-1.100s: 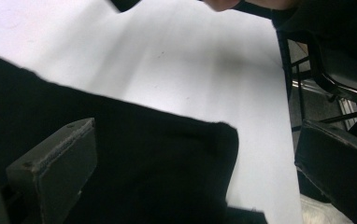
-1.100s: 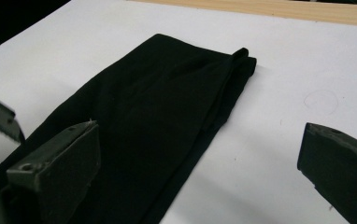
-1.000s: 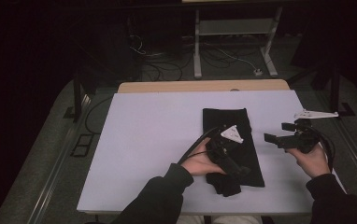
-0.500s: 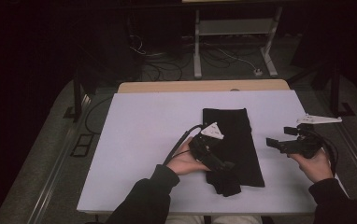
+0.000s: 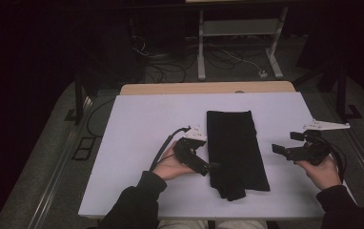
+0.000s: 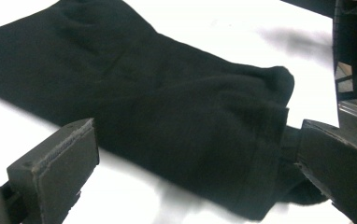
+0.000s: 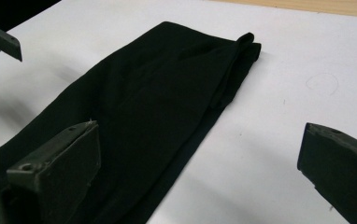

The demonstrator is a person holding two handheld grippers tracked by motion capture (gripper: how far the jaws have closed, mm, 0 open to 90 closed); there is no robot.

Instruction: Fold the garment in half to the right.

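Left gripper open, low at black cloth edge, wrist angled inward

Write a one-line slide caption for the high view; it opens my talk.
Left tool at the near edge of a folded black cloth on a white table; right tool held apart.

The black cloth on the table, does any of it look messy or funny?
Mostly no. The black cloth lies flat and folded long on the white table. Only its near end is untidy: a bit bunches and sticks out past the edge, right by the left gripper, whose jaws are open. The right gripper is open too, off to the side.
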